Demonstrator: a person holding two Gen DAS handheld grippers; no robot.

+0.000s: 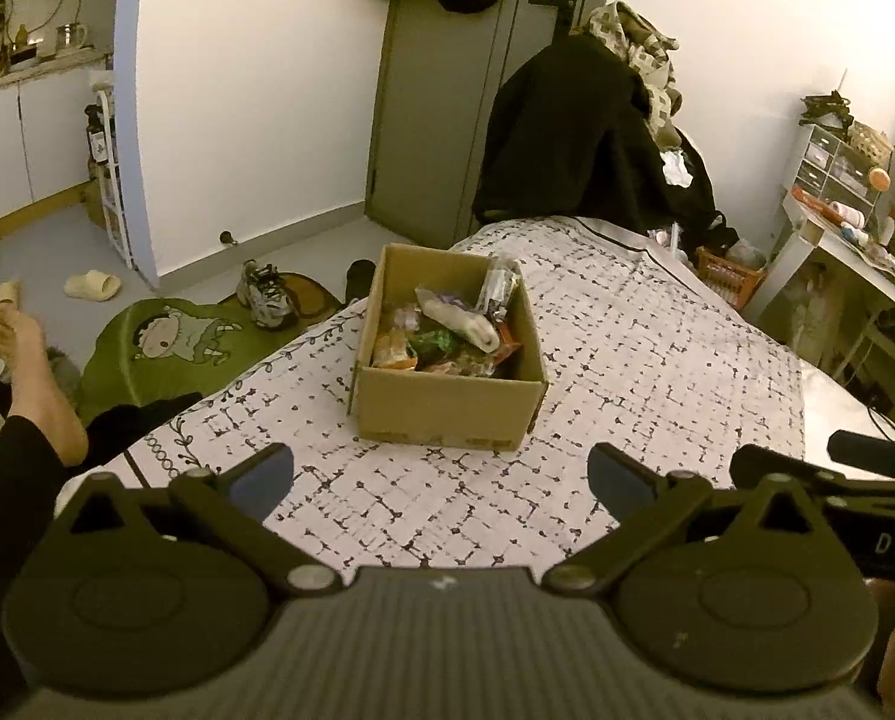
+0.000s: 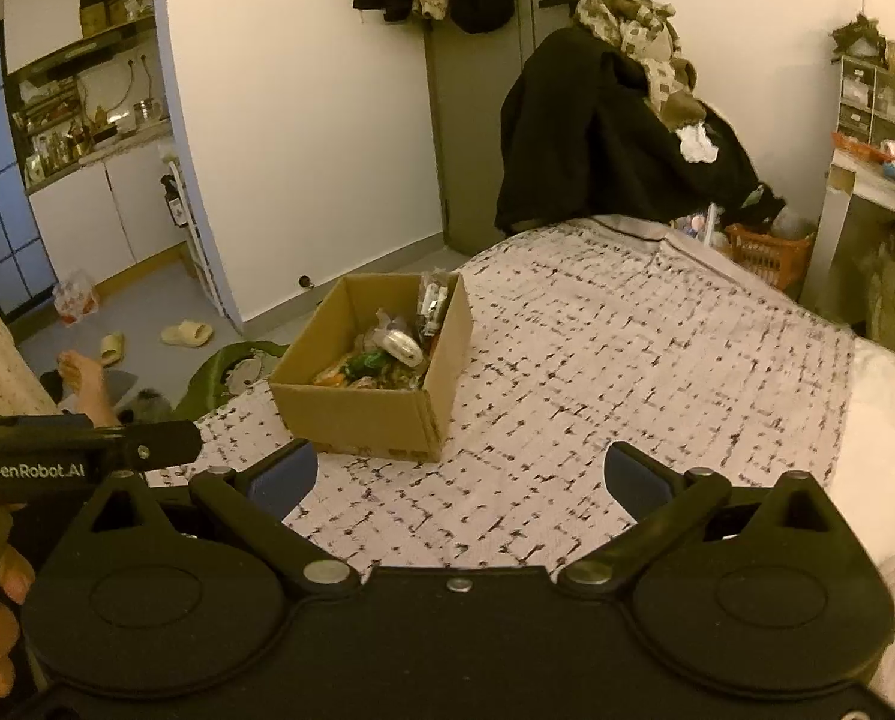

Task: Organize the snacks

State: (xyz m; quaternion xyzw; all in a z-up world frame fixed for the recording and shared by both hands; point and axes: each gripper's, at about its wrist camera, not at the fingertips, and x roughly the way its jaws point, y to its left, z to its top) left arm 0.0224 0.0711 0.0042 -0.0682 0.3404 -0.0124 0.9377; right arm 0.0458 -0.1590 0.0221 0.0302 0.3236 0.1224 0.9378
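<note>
Cardboard box (image 1: 447, 402) sits open-topped on the bed (image 1: 657, 360), on a white cover with a black broken-grid print. Box stands toward the bed's left edge, roughly midway along it, one corner turned toward the right wrist camera (image 2: 357, 408).

Inside the box: a jumble of snack packets (image 1: 447, 336), orange, green and clear wrappers mixed; a pale rolled packet lies on top, and a dark glossy packet stands upright against the far right corner. Individual labels too small to read. In the right wrist view the snack packets (image 2: 387, 354) fill the box about halfway up its walls.

Left gripper (image 1: 441, 474): jaws spread wide, blue-padded fingers well apart, nothing between them. It hangs over the near part of the bed, short of the box, not touching it.

Right gripper (image 2: 459, 477): likewise spread wide and empty, over bare cover near the bed's near edge, box ahead and to its left.

Beyond the bed's far end, a chair heaped with dark clothing (image 1: 579, 132). On the floor off the left edge: a green cartoon mat (image 1: 165, 342), a sneaker (image 1: 264, 294), a pale slipper (image 1: 93, 286). A bare foot (image 1: 21, 348) shows at far left.
</note>
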